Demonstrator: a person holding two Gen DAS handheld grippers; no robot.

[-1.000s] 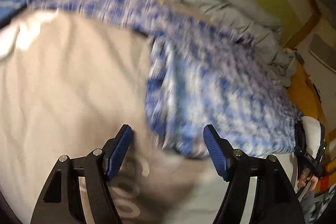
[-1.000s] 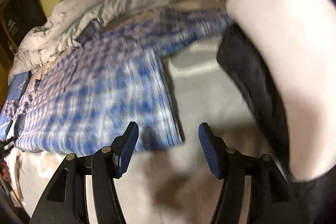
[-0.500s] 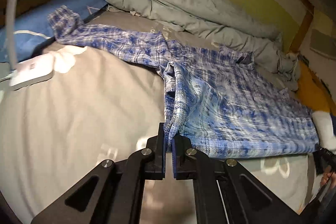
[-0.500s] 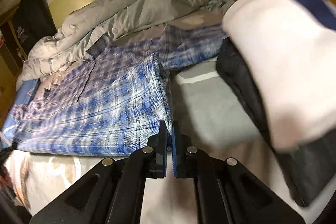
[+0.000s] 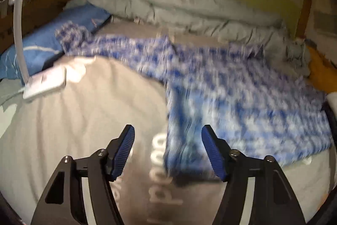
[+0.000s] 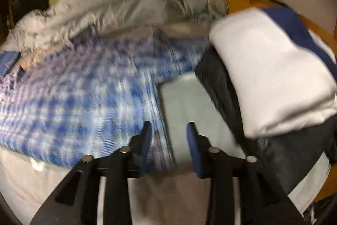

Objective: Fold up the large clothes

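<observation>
Shirt [image 5: 242,94]: blue and white checked, spread flat across the bed [image 5: 84,119], blurred in both views.
Shirt, left sleeve: stretched out toward the bed's far left corner, its cuff bunched up beside the blue pillow [image 5: 48,45].
Shirt, left side: this edge looks doubled over in a narrow strip running toward the near edge of the bed; the blur hides the detail.
Shirt, hem: lies straight along the near edge of the bed, with a band of sheet showing below it.
Shirt, right side [image 6: 80,98]: the edge in the right wrist view runs down to the near corner, which lies at the right gripper.
Left gripper [image 5: 168,150]: jaws opening and already wide apart, released; the shirt's near left corner shows in the gap between them, and neither blue pad visibly presses on it.
Right gripper [image 6: 168,140]: jaws opening, about half apart, released; the shirt's near right corner shows between them, close against the left pad, though the blur does not show whether it touches.
Bed: grey sheet with pale printed letters near the left gripper.
Far edge of the bed: a crumpled grey quilt [image 5: 189,7] lies along it, behind the shirt.
Left edge of the bed: a white lamp [image 5: 44,81], its base on the sheet.
Right edge of the bed: a folded white cloth [image 6: 269,69] lies on a dark garment [image 6: 284,151], just beside the shirt.
</observation>
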